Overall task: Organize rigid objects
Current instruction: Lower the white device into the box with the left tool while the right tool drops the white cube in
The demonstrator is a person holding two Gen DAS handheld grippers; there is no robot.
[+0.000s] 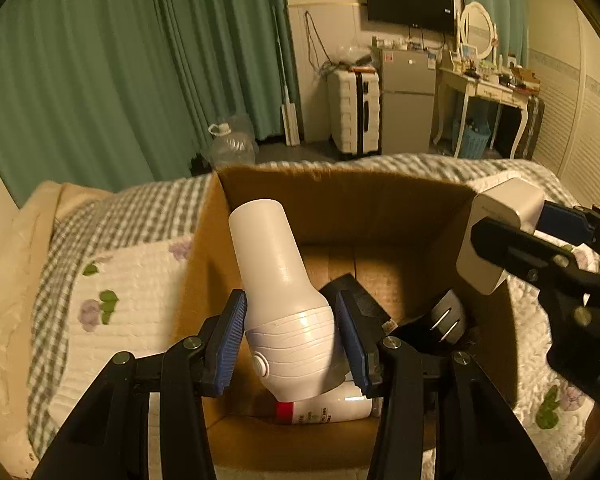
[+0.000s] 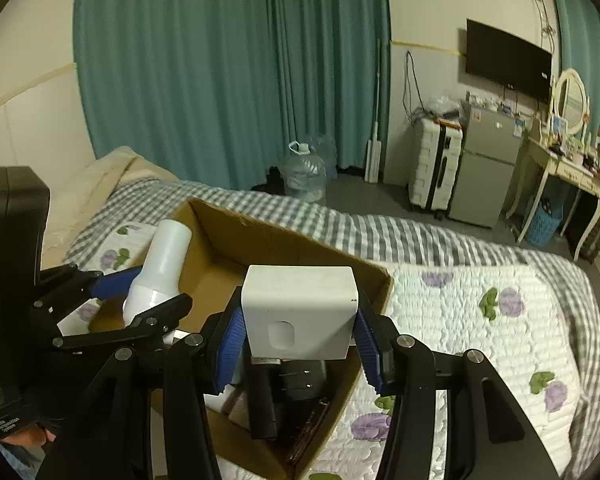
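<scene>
My left gripper (image 1: 290,344) is shut on a white bottle-shaped device (image 1: 284,296) with a round button, held tilted over the open cardboard box (image 1: 340,196). It also shows in the right wrist view (image 2: 156,276). My right gripper (image 2: 296,344) is shut on a white rectangular box (image 2: 300,312) and holds it over the cardboard box's (image 2: 284,240) right side. In the left wrist view the white box (image 1: 496,232) hangs above the cardboard box's right wall. Inside lie a white bottle with a red band (image 1: 328,410), a black item (image 1: 364,296) and a black plug adapter (image 1: 444,320).
The cardboard box sits on a bed with a checked, flowered quilt (image 2: 460,320). Green curtains (image 2: 220,72), a water jug (image 2: 302,172), a white suitcase (image 2: 434,168), a small fridge (image 2: 486,168) and a dressing table (image 2: 560,176) stand beyond the bed.
</scene>
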